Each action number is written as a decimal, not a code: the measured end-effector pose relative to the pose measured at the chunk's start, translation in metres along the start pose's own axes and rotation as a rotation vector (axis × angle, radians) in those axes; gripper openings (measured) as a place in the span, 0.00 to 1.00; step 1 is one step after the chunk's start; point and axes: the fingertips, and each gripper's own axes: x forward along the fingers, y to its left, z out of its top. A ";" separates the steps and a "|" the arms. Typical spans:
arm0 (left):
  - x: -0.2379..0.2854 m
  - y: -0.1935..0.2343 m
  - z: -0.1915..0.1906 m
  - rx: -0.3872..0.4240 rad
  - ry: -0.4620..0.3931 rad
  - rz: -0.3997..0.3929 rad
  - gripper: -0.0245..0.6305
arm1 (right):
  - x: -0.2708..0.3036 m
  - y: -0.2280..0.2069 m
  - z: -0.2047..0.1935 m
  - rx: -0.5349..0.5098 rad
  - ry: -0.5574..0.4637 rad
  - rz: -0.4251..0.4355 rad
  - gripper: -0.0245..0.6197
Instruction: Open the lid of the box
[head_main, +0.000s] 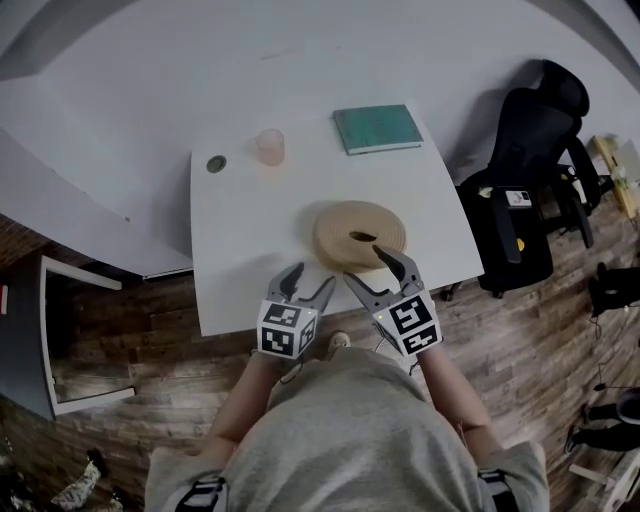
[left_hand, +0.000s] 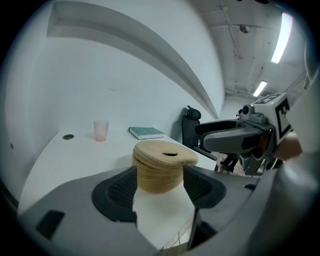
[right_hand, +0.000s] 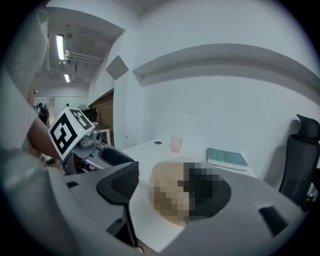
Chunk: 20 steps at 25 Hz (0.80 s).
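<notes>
The head view alone shows the whole white table (head_main: 240, 290), with a black office chair (head_main: 530, 170) right of the woven box (head_main: 359, 234). The left gripper (head_main: 312, 277) and right gripper (head_main: 363, 263) hang just before that box, jaws spread, nothing held; the left gripper view shows its lid (left_hand: 165, 152) on.

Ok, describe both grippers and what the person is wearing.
The left gripper and right gripper match: grey two-jaw bodies with dark textured pads, each carrying a white cube printed with black square markers. The person wears a grey short-sleeved top.
</notes>
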 end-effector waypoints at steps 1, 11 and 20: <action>0.006 0.002 -0.002 0.002 0.009 0.004 0.44 | 0.005 -0.002 -0.001 -0.010 0.003 0.008 0.48; 0.043 0.013 -0.029 0.039 0.105 0.044 0.44 | 0.039 -0.003 -0.024 -0.107 0.087 0.119 0.47; 0.070 0.024 -0.047 0.065 0.166 0.074 0.44 | 0.061 0.003 -0.052 -0.237 0.210 0.181 0.39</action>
